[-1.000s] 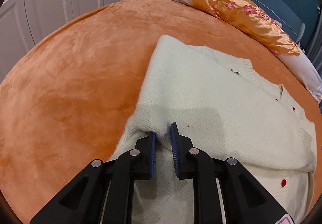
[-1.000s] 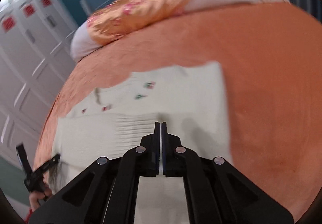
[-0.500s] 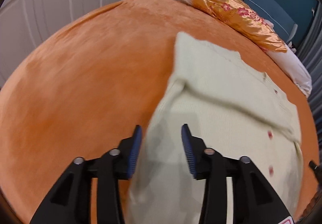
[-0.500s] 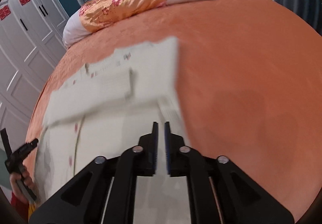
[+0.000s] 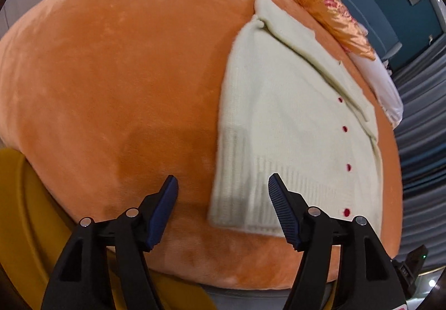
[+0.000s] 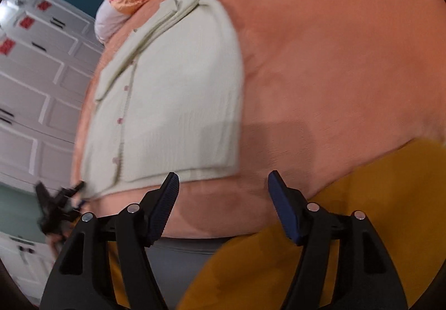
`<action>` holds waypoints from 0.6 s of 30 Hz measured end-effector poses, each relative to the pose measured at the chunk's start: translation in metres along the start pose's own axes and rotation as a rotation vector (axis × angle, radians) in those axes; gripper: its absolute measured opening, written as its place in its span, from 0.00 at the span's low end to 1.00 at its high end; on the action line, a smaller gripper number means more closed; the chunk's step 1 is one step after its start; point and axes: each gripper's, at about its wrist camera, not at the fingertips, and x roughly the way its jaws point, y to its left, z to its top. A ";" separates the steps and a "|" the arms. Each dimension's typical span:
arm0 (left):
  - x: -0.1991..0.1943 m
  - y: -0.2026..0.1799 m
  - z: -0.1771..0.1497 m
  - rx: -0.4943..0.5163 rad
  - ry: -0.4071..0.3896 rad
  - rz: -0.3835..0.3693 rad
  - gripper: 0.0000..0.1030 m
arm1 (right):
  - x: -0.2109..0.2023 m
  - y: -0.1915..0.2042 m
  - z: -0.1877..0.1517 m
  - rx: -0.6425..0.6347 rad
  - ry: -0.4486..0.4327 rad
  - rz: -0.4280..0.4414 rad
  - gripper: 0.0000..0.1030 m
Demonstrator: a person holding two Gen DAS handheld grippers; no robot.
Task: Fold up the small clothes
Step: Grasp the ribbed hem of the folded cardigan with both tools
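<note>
**Cardigan lies folded on the bed, both grippers free of it**

The cream cardigan [image 5: 292, 120] lies folded on the orange bed [image 5: 111, 87], its red buttons [image 5: 345, 129] showing in a row. The left gripper [image 5: 223, 198] hangs over the near hem corner, its fingers [image 5: 281, 204] spreading apart, pressing nothing. The right gripper [image 6: 223, 195] is over the bed's near edge just right of the cardigan [image 6: 172, 103], fingers [image 6: 164, 204] likewise opening with nothing between them. Only the right view shows white wardrobe doors [image 6: 36, 103] at far left and the other gripper, blurred. Only the left view shows grey curtains [image 5: 421, 120]. Both show the floral orange pillow [image 5: 323, 3] at the far end.
</note>
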 end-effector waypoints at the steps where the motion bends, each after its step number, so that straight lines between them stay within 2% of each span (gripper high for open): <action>1: 0.001 -0.001 0.000 -0.010 -0.006 -0.014 0.65 | 0.003 0.004 0.001 0.000 -0.006 0.016 0.65; 9: 0.006 -0.009 0.001 -0.004 -0.008 -0.051 0.65 | 0.025 0.016 0.001 0.034 -0.041 0.062 0.66; 11: 0.006 -0.010 0.000 0.006 -0.003 -0.062 0.63 | 0.027 0.018 0.004 0.043 -0.055 0.064 0.66; 12: 0.008 -0.011 0.001 0.010 0.003 -0.058 0.59 | 0.028 0.019 0.005 0.041 -0.060 0.055 0.63; 13: 0.010 -0.014 0.002 0.014 0.006 -0.050 0.54 | 0.029 0.021 0.007 0.037 -0.061 0.048 0.57; 14: 0.011 -0.017 0.003 0.023 0.012 -0.046 0.45 | 0.029 0.022 0.009 0.027 -0.063 0.038 0.54; 15: 0.012 -0.018 0.004 0.032 0.017 -0.040 0.32 | 0.029 0.023 0.010 0.024 -0.065 0.033 0.46; 16: 0.012 -0.021 0.004 0.045 0.024 -0.030 0.26 | 0.029 0.023 0.011 0.023 -0.067 0.029 0.34; 17: 0.012 -0.023 0.004 0.053 0.031 -0.027 0.11 | 0.028 0.024 0.012 0.022 -0.067 0.025 0.25; 18: 0.010 -0.026 0.005 0.062 0.032 -0.021 0.08 | 0.026 0.024 0.013 0.022 -0.071 0.015 0.06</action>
